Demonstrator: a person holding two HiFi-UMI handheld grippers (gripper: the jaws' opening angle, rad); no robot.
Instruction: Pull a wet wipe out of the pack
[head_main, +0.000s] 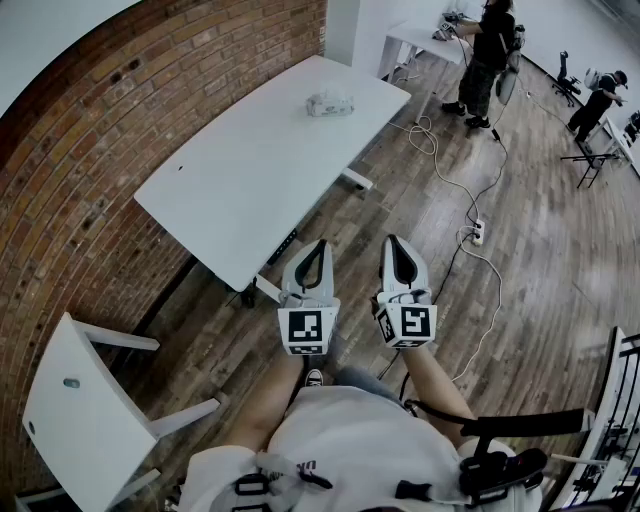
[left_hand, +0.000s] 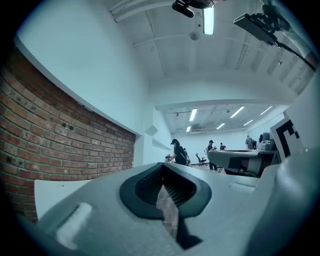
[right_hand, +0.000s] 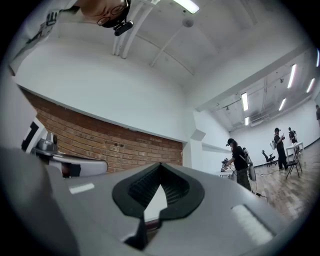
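Observation:
The wet wipe pack (head_main: 330, 103) is a small pale packet lying near the far end of the white table (head_main: 240, 190). Both grippers are held side by side close to my body, well short of the table and far from the pack. My left gripper (head_main: 320, 244) has its jaws together at the tips with nothing between them, and the left gripper view (left_hand: 162, 166) shows the same. My right gripper (head_main: 391, 241) is likewise shut and empty, as its own view (right_hand: 160, 166) confirms. Both point roughly level, out across the room.
A brick wall (head_main: 90, 150) runs along the table's left side. A white chair (head_main: 80, 410) stands at the lower left. Cables and a power strip (head_main: 478, 232) lie on the wooden floor right of the table. A person (head_main: 487, 50) stands at another table farther back.

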